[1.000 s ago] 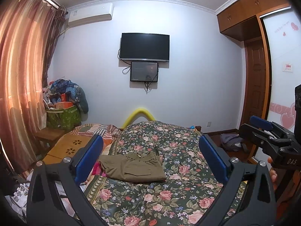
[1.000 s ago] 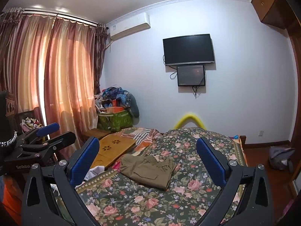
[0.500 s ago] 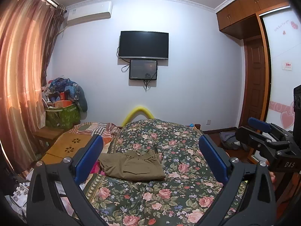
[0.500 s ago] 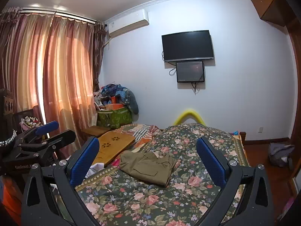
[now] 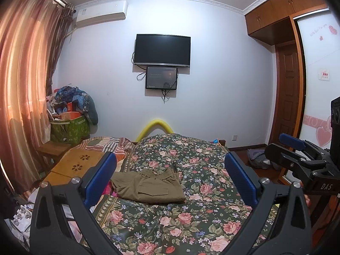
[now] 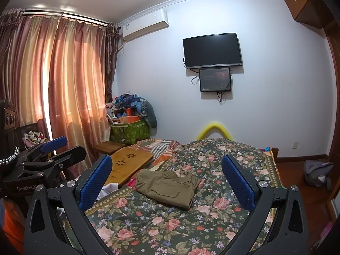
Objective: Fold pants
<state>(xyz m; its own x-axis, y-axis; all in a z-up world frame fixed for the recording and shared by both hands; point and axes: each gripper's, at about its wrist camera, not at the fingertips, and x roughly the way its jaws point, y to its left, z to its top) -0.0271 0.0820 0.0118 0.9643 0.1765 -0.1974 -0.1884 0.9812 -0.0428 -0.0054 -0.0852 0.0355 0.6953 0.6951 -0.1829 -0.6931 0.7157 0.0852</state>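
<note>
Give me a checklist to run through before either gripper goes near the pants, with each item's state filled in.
1. Left gripper open, nothing between its fingers: ok.
2. Right gripper open, nothing held: ok.
3. Pants lying on the bedspread, apart from both grippers: ok.
4. Pants folded into a compact stack, pocket on top: ok; whether another fold is needed, cannot tell.
5. Nothing lying on top of the pants: ok.
6. Pants well clear of the bed's left edge: not ok, they sit close to it, beside the wooden board.
</note>
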